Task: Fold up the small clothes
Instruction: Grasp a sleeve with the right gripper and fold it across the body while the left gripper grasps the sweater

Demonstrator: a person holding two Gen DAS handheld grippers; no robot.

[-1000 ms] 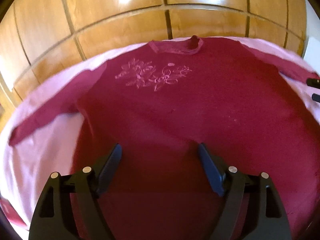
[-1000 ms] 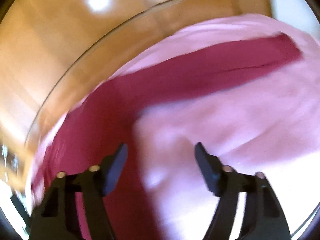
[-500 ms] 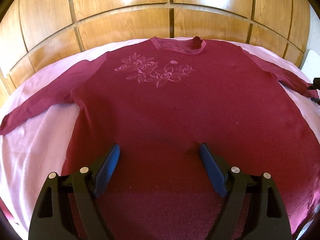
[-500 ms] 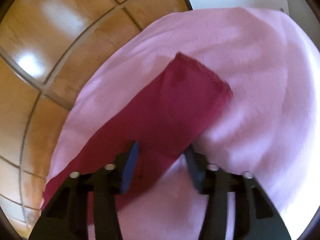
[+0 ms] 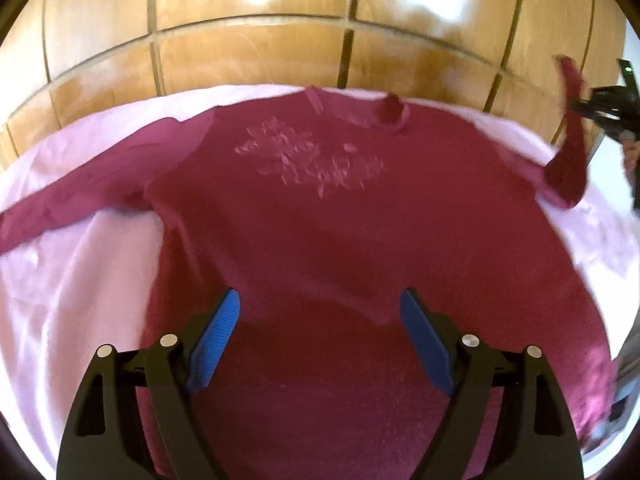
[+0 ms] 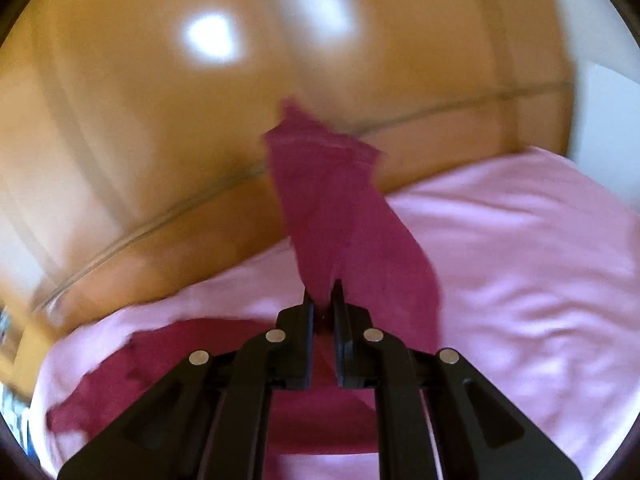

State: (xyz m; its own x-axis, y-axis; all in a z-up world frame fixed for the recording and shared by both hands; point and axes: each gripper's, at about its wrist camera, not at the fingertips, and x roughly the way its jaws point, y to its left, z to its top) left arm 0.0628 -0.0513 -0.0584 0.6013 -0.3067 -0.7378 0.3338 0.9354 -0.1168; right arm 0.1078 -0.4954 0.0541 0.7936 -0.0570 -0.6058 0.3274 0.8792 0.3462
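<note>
Hovering over the lower front of the garment, left gripper (image 5: 320, 308): blue-padded fingers (image 5: 216, 332) spread wide, nothing between them, pads clear of the cloth.

Item 1, maroon long-sleeved top (image 5: 340, 240): lies front-up and mostly flat on the pink sheet (image 5: 80, 280). Hem nearest the left wrist camera, neckline (image 5: 360, 110) farthest. Pale floral embroidery (image 5: 308, 164) on the chest, just below the neckline. One sleeve (image 5: 72, 196) extends flat across the sheet toward the left edge of the left wrist view. The other sleeve (image 5: 568, 152) is raised off the sheet at the right edge of that view, its cuff end standing upright.

Item 2, right gripper (image 6: 324, 296): jaws drawn together, pinching the raised sleeve (image 6: 340, 216) near its end. Its jaws have just been closing, with the sleeve cloth between them. The free cuff stands up past the fingertips; the rest of the sleeve drops back to the sheet (image 6: 520, 260) under the gripper. The view is motion-blurred. From the left wrist view this gripper (image 5: 588, 106) appears as a dark shape at the far right, touching the sleeve.

Item 3, wooden panelling (image 5: 260, 52): glossy, divided by dark grooves, rising behind the far edge of the sheet.
</note>
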